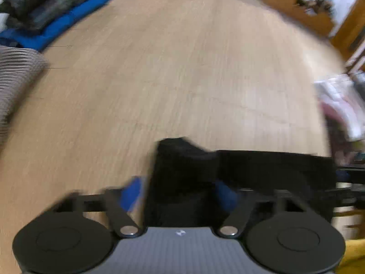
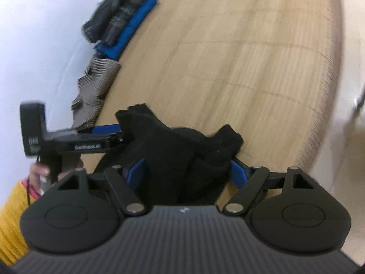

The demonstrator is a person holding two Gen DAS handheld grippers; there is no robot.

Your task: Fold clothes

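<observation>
The left gripper (image 1: 180, 191) points steeply down at the wooden table (image 1: 182, 68), and a black garment (image 1: 182, 178) fills the gap between its blue fingers (image 1: 132, 193). The cloth bunches upward ahead of the fingertips and runs off to the gripper's right as a flat dark band. The left finger shows a strip of blue beside the cloth, while the right finger is half buried in it, so the gripper looks to be pinching the garment, though motion blur keeps the contact from being sharp.

In the right wrist view, the right gripper (image 2: 189, 171) stands with its fingers (image 2: 238, 174) spread wide, and the same black garment (image 2: 182, 148) is heaped between them, piled up over the fingertips and spilling forward onto the table (image 2: 228, 45). Whether the pads press on the cloth or merely flank it cannot be told; the folds hide both inner faces. To the left of this gripper, the left gripper (image 2: 121, 132) reaches in from the side, its tip at the near left edge of the garment, held by a hand (image 2: 38, 171) with a yellow sleeve (image 2: 11, 217) below it.

Far ahead and to the left of both grippers, along the table's edge by the wall, lies a stack of folded clothes (image 2: 121, 20): dark camouflage pieces on top of a blue one. Nearer, on the same side, sits a folded grey ribbed piece (image 2: 95, 86).
</observation>
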